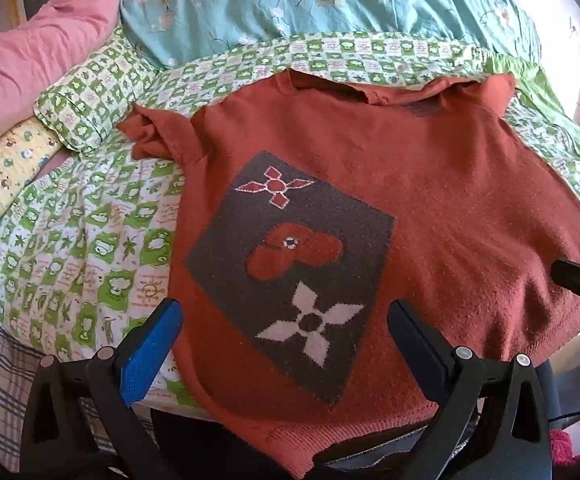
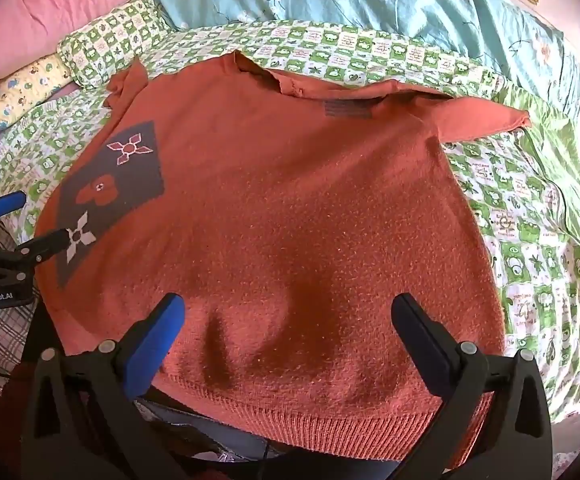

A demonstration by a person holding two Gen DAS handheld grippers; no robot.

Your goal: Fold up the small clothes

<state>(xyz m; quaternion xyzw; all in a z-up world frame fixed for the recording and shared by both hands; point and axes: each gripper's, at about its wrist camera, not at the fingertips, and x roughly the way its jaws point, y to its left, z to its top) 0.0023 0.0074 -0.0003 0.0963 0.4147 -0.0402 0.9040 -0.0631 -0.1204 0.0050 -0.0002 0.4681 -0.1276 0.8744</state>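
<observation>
Here the rust-orange knitted sweater with a grey flower patch (image 2: pixel 290 208) lies flat on the green-checked bed sheet (image 2: pixel 538 240), hem nearest both wide-open, empty claws, left claw (image 1: pixel 285 340) over the patch, right claw (image 2: pixel 290 332) above the plain hem.

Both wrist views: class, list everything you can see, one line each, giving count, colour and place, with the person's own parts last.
sweater: one, rust orange, spread flat on the bed
patch: one, grey with three flowers, on the sweater's front
sheet: one, green and white check, under the sweater
quilt: one, turquoise floral, far side of the bed
pink bedding: one, pink, far left
yellow pillow: one, yellow print, left edge
left gripper: one, black with a blue pad, open above the hem
right gripper: one, same colours, open above the hem
</observation>
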